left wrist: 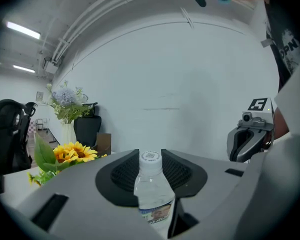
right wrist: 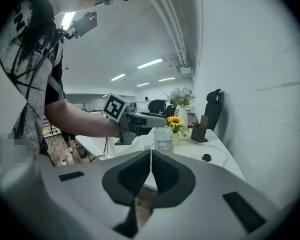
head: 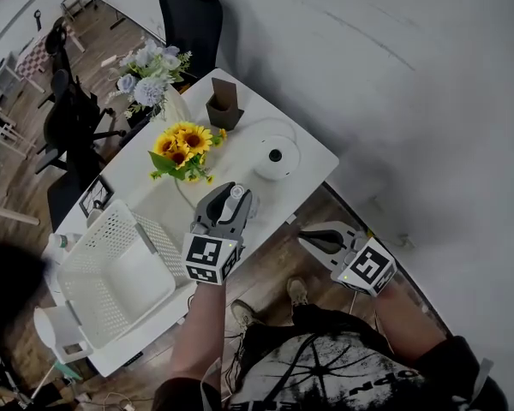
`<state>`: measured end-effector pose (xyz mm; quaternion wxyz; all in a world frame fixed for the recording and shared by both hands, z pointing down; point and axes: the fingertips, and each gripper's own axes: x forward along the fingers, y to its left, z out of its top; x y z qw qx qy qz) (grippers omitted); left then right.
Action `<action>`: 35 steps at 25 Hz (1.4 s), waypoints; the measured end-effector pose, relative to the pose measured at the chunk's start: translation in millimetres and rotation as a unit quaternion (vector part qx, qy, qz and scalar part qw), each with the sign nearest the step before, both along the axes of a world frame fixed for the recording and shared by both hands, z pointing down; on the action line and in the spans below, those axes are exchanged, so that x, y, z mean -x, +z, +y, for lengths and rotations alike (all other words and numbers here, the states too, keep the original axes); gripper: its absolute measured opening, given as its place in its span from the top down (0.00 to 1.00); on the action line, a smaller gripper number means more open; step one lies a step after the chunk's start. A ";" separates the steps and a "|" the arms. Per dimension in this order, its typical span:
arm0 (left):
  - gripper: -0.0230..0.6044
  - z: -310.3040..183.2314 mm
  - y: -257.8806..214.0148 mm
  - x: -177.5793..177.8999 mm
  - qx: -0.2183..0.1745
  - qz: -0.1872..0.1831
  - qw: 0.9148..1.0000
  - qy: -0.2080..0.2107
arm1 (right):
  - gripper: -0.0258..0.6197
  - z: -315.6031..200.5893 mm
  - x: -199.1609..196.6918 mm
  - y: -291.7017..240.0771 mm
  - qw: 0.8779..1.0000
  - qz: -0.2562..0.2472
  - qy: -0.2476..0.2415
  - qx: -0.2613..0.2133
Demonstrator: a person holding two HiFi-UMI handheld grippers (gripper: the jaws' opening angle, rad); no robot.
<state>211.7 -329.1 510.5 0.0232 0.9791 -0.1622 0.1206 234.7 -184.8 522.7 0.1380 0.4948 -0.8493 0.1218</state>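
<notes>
Left gripper point(head: 230, 198) clamped on clear plastic water bottle with white cap point(left wrist: 152, 188), upright, over near edge of white desk point(head: 311, 150). Right gripper point(head: 307, 239) off desk to right, above wooden floor point(head: 265, 268), jaws together, empty.

Yellow sunflower bunch point(head: 184, 149) just beyond bottle. White lattice basket point(head: 86, 312) left. White round device with black centre point(head: 276, 157) far right. Brown cardboard holder point(head: 224, 106) and pale flower vase point(head: 151, 72) farther back.

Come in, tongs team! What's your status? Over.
Left tongs shut on water bottle, upright, at the table edge. Right tongs shut, empty, off the table. Sunflowers and white basket close by.
</notes>
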 end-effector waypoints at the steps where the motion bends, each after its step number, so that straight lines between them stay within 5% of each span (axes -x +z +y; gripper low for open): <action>1: 0.73 0.7 0.6 -0.3 -0.007 -0.001 1.000 0.000 | 0.92 0.8 0.3 1.0 1.000 0.000 0.000 0.001; 12: 0.73 3.3 3.7 -0.7 -0.044 -0.023 0.999 -0.006 | 0.92 5.8 1.9 2.2 1.000 0.001 0.001 0.001; 35: 0.71 39.3 -36.0 61.5 0.006 0.019 1.000 -0.007 | 0.92 -5.4 45.9 -36.6 0.999 0.010 -0.006 -0.044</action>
